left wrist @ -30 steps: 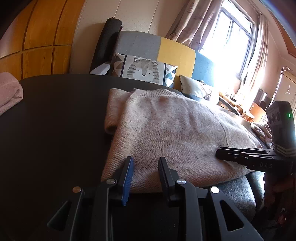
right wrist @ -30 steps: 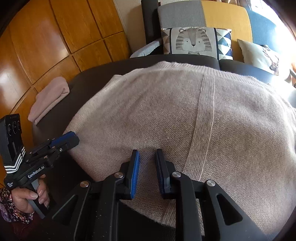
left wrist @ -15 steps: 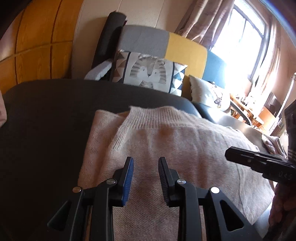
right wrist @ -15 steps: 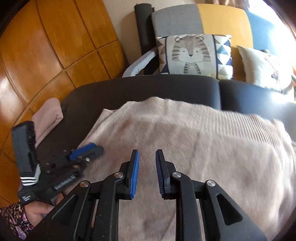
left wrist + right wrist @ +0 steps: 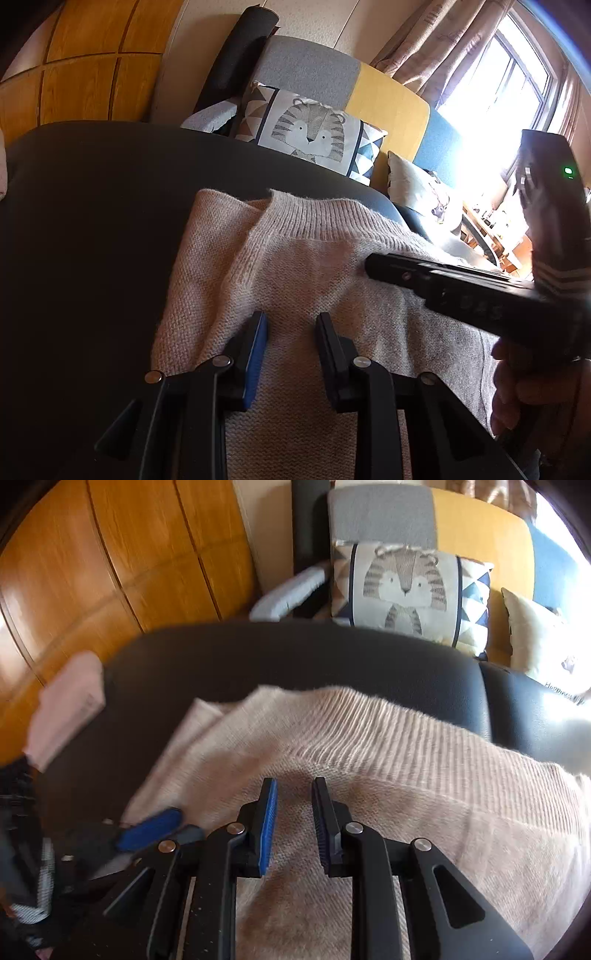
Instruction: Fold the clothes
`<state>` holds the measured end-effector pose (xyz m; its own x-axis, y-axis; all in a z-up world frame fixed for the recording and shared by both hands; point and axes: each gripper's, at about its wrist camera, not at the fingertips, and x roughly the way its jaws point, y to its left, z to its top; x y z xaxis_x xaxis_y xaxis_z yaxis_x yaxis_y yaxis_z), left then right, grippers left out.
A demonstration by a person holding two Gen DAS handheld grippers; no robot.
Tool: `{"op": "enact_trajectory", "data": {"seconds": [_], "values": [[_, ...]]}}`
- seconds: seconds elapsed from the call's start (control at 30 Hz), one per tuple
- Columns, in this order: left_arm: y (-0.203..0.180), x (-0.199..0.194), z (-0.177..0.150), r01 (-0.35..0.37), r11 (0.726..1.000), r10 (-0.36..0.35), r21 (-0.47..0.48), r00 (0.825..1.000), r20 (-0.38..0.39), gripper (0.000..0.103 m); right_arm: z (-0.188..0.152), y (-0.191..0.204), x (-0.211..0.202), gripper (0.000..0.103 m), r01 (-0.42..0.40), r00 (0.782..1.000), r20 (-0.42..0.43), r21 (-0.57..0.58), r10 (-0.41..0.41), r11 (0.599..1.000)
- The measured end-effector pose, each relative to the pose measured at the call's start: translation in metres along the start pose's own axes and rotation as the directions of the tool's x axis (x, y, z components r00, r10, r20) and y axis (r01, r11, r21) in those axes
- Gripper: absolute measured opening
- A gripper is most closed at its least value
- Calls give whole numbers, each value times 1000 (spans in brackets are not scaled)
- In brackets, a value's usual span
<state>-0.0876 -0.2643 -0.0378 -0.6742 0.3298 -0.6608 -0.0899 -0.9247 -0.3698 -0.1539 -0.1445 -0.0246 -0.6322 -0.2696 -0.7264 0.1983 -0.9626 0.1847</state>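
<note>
Left wrist view: the left gripper (image 5: 290,325) is seen with its jaws parted and nothing pinched between them, the pads hanging just over the sweater (image 5: 295,280). The sweater lies directly ahead of and beneath both grippers, spread on a dark cushion (image 5: 92,221), with its ribbed hem (image 5: 317,218) at the far end and a sleeve (image 5: 207,236) tucked out beyond the left finger. The right gripper (image 5: 373,264) is seen from its side, reaching in from the right, so its gap cannot be judged there; in the right wrist view the right gripper (image 5: 293,797) is shown with a narrow gap and bare knit behind it, nothing clamped.

Several risks can be judged from this. If the jaws are closed where they hang, only the top layer of knit may be caught, and the layer under it would be left behind, so the fold would come out crooked. The loose knit could be snagged or stretched by the pads if it is dragged instead of lifted. The two grippers are close together over the same patch, so a collision is possible if both are driven inward. The tucked sleeve could be pulled out again by an uneven lift. A folded pink cloth (image 5: 62,709) lies well to the left and is unlikely to be disturbed.
</note>
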Motion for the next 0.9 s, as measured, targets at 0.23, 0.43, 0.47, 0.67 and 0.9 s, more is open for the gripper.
{"op": "enact_trajectory", "data": {"seconds": [0.23,0.43,0.47,0.67,0.9], "values": [[4,1,1,28,999,-28,-24,1000,1,27,-22,-106,-50,26,143,989,9,240,-149,960],[2,1,2,23,1000,-23,-18,1000,0,27,-42,-162,-64,26,129,988,40,315,-149,940],[2,1,2,23,1000,-23,-18,1000,-1,27,-44,-166,-65,26,120,988,52,321,-144,939],[1,2,2,14,1000,-14,-9,1000,-1,27,-50,-180,-79,26,40,987,131,378,-97,925],[0,1,2,10,1000,-10,-6,1000,-2,27,-56,-190,-88,26,147,979,82,341,-186,928]]}}
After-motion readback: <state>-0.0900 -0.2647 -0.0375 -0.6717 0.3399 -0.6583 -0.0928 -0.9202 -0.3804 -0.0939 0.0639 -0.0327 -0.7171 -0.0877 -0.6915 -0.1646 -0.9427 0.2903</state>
